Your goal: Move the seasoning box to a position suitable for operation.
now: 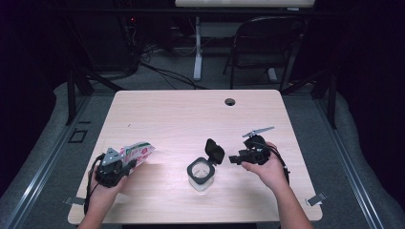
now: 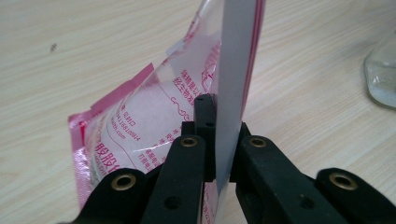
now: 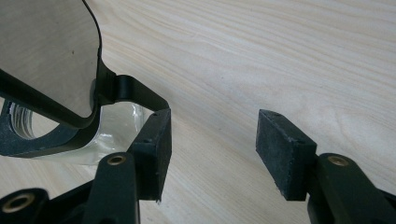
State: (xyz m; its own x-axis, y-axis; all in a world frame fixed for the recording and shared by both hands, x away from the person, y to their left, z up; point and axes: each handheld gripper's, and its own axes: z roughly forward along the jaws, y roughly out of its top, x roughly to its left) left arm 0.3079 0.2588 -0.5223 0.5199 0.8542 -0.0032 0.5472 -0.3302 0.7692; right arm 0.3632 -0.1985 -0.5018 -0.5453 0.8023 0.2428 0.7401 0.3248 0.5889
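1. Pouch [image 1: 137,152], a flat plastic packet printed in red, pink and white, is held near the left edge of the table [image 1: 191,114], towards the near left corner.
2. The pouch is clamped by the left gripper [image 1: 125,165]; in the left gripper view the black jaws are seen pressed together on the thin white edge of the pouch [image 2: 233,93], which rises upright between them.
3. The rest of the pouch is seen bulging out to one side of the jaws in that view, with red lettering across its clear face.
4. The left gripper is carried in the person's left hand [image 1: 107,179], just inside the near left corner of the table.
5. A clear jar [image 1: 200,174] with a black rim is set upright near the middle of the table's near edge, well apart from the pouch.
6. Its black lid [image 1: 215,150] is flipped open on a hinge and is tilted up at the jar's far right side.
7. The right gripper [image 1: 234,159] is held level just right of the jar, pointed towards it.
8. Its jaws are spread apart with nothing between them; in the right gripper view one pad [image 3: 154,149] is seen just beside the lid's hinge [image 3: 135,91], though contact cannot be told.
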